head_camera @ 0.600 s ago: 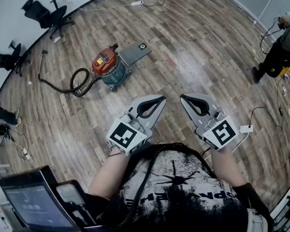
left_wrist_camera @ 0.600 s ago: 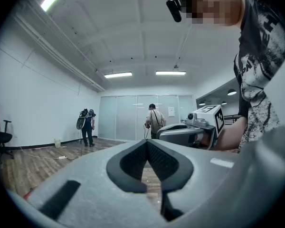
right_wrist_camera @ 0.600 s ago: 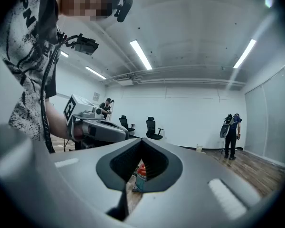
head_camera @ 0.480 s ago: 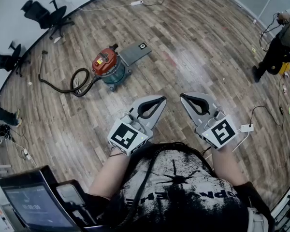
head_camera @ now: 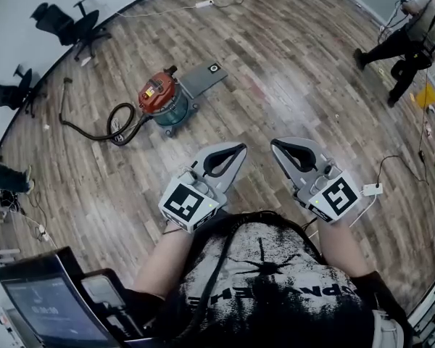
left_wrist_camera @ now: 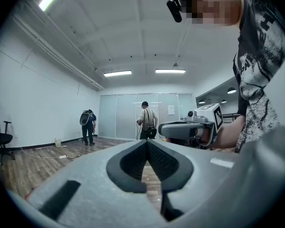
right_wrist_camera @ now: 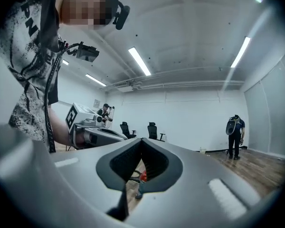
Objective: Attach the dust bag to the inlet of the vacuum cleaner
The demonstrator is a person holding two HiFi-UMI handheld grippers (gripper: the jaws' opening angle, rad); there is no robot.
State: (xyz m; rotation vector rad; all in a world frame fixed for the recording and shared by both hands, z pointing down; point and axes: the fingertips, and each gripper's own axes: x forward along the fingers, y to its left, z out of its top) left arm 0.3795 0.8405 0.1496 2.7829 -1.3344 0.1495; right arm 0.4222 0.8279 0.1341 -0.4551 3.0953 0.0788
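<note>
One broad wooden floor (head_camera: 297,71). Far and left on it, red-topped vacuum cleaner (head_camera: 162,98), upright, black hose (head_camera: 105,130) looping off to its left. Just beside its far right, flat grey dust bag (head_camera: 203,78), lying on the boards, unattached. Near, side by side, left gripper (head_camera: 242,148) and right gripper (head_camera: 274,146), each with jaws pressed together, empty, well apart from bag and cleaner.
</note>
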